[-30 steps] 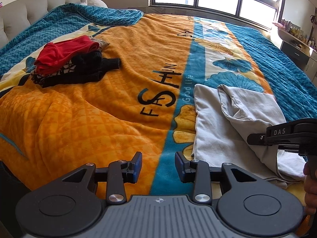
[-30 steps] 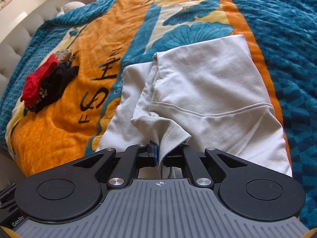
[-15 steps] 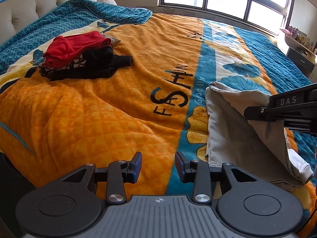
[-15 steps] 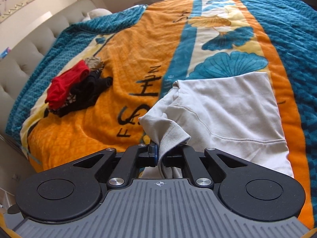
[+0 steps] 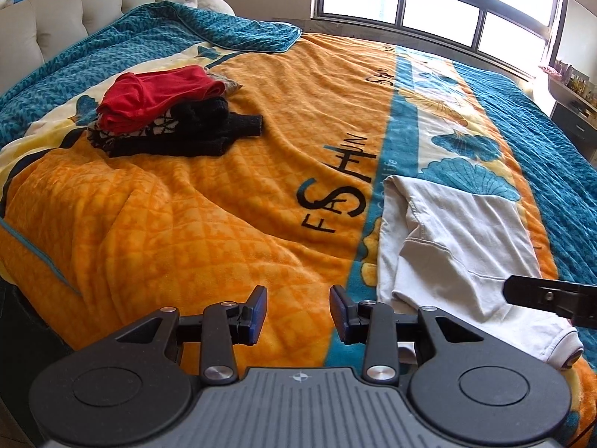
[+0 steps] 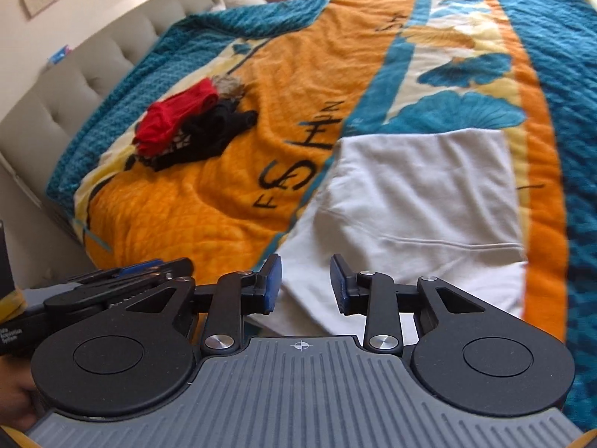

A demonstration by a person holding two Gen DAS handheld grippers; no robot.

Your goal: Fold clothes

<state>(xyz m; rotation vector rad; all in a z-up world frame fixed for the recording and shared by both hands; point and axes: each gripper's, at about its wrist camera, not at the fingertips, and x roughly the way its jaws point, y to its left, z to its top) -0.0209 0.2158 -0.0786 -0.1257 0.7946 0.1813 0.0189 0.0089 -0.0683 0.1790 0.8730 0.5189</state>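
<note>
Both tools, the left tool (image 5: 297,308) and right tool (image 6: 306,283), gape empty above the bed (image 5: 224,201); the white sweatshirt's (image 6: 418,194) loose near fold could slump open ungripped

A wide fisheye view looks down along the right gripper (image 6: 304,283), whose two blue-padded fingers stand apart with nothing between them. Just beyond them a pale grey sweatshirt (image 6: 418,201) lies folded on an orange and teal blanket (image 6: 209,209) covering a bed. Farther off to the left sits a pile of red and black clothes (image 6: 190,127). The left gripper (image 6: 112,291) pokes in at the lower left edge.
</note>
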